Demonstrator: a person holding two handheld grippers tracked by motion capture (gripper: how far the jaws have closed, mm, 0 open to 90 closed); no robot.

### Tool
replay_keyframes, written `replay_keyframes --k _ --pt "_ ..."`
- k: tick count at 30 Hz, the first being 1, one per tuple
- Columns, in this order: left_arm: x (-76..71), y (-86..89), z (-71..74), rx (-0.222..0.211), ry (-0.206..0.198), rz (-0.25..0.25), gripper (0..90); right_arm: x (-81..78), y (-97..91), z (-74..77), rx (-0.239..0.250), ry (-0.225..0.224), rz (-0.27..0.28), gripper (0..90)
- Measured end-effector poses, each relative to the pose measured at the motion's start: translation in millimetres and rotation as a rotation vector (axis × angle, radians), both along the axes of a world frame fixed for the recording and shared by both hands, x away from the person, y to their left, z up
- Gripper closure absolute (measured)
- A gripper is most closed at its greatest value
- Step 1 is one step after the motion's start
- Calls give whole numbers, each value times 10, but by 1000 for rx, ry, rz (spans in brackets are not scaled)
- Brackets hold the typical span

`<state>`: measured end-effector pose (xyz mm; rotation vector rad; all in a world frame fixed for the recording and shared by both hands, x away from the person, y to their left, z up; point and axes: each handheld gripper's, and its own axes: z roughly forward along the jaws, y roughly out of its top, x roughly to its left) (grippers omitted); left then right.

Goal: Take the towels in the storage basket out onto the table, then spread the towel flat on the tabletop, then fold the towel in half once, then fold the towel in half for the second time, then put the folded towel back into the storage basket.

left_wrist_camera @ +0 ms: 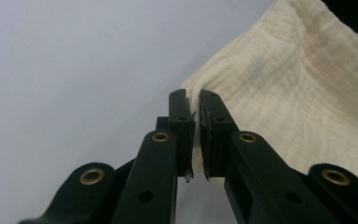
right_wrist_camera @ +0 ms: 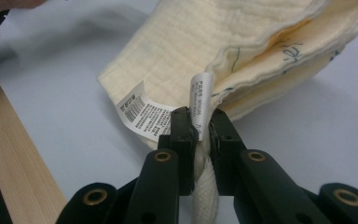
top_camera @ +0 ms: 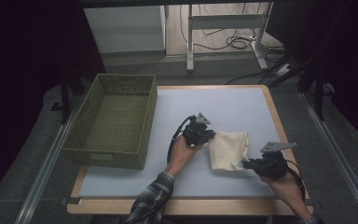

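Both grippers have a hold on the folded cream cloth (top_camera: pixel 228 150), which lies on the pale surface (top_camera: pixel 242 105) to the right of the green woven basket (top_camera: pixel 112 122), so the step in hand looks like lifting the cloth by two corners, probably to carry it to the basket or to fold it again. The left gripper (top_camera: pixel 208 135) sits at the cloth's upper left corner; in the left gripper view its jaws are closed on that corner, a thin edge of fabric pinched between the pads (left_wrist_camera: pixel 208 119). The right gripper (top_camera: pixel 246 164) is at the lower right corner, and in the right gripper view its jaws clamp a bunched strip of fabric together with a white care label (right_wrist_camera: pixel 203 93), a second printed label (right_wrist_camera: pixel 142 114) hanging free beside them. The next move calls for raising both hands evenly, keeping the cloth taut enough that neither thin pinch slips and the layers do not fall open.
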<state>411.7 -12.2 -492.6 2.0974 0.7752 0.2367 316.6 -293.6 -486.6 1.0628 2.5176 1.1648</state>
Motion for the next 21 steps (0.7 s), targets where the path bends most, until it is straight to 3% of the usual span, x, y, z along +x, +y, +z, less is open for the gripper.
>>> replay_keyframes --k 13,21 --pt "39 285 243 66 -40 48 842 91 327 178 8 -49 56 821" --pt "54 422 410 84 -68 75 841 162 489 263 23 -64 82 820"
